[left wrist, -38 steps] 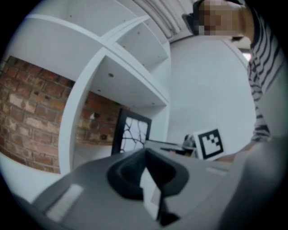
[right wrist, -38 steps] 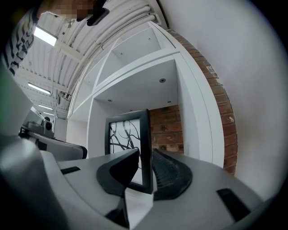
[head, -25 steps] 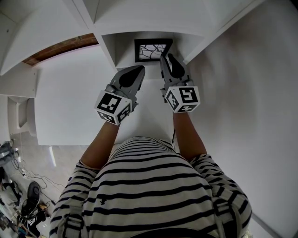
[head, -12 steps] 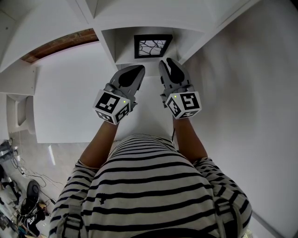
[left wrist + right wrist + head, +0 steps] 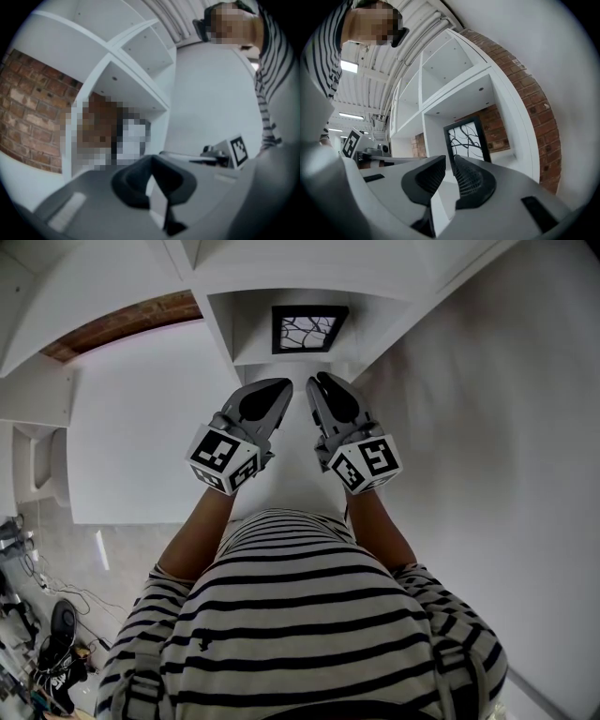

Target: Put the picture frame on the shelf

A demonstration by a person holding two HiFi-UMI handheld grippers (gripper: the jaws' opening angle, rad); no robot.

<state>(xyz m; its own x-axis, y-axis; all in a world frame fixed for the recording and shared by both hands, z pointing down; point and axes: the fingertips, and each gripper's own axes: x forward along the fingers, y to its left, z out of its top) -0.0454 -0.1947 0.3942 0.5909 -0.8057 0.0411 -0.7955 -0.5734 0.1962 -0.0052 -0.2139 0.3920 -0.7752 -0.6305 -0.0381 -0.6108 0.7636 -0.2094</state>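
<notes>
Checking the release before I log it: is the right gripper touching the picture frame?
Apart. The head view shows bare shelf between the right gripper and the picture frame.

The shelf (image 5: 440,89) looks smooth, matt white, the wall (image 5: 534,108) behind it rough red brick, the picture frame (image 5: 467,139) smooth black, the right gripper (image 5: 450,159) matt grey plastic with ribbed black pads (image 5: 469,180), the shirt (image 5: 309,615) striped cloth.

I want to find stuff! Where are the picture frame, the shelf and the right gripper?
picture frame (image 5: 309,329), head view, middle of its branch picture.
shelf (image 5: 435,136), right gripper view, white wall left of the frame.
right gripper (image 5: 450,157), right gripper view, gap between its jaw tips.
</notes>
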